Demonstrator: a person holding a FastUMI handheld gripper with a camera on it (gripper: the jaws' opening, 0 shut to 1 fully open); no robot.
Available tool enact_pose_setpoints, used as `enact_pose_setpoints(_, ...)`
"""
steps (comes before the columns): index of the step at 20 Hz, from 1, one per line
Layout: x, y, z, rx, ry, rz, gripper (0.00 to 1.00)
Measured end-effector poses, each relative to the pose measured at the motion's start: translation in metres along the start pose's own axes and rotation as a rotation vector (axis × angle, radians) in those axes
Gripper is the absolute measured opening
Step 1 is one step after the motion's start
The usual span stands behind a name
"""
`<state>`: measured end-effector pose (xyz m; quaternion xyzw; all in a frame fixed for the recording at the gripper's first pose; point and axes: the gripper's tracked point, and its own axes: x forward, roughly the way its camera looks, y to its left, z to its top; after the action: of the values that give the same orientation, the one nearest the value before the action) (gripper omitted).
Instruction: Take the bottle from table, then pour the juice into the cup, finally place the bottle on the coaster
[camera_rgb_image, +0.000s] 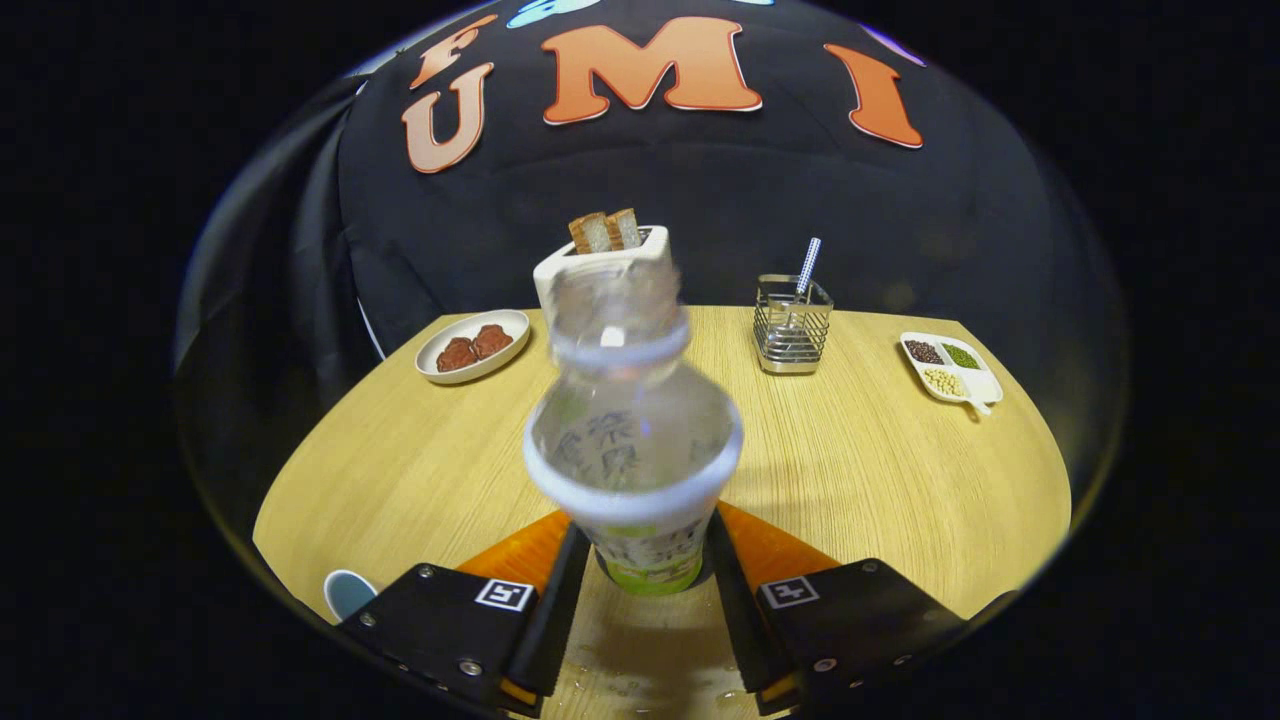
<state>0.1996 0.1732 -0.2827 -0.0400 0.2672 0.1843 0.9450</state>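
**Bottle clamped between both fingers, above the table**

While the gripper (643, 585) has both fingers pressed on the lower body of one clear bottle (633, 440), the bottle stands upright between them over the wooden table (880, 470). One cup (347, 592) sits just beside the near finger on one side. Beyond the bottle: one white toaster (600, 265) holding two slices of toast (605, 231); one oval plate (472, 345) with two brown pieces; one wire holder (793, 325) with a single striped straw (808, 266); one divided dish (950, 368) with three fillings. Droplets lie on the table between the fingers.
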Motion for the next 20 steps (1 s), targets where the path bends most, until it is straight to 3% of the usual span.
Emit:
enact_pose_setpoints(3,-0.023,0.0,0.019,-0.001,-0.037,-0.009,0.84)
enact_pose_setpoints(7,-0.066,-0.002,0.055,-0.018,-0.108,-0.019,0.98)
enact_pose_setpoints(14,-0.16,-0.031,0.127,0.042,-0.251,-0.086,0.97)
enact_pose_setpoints(20,-0.237,-0.049,0.15,0.036,-0.318,-0.198,0.97)
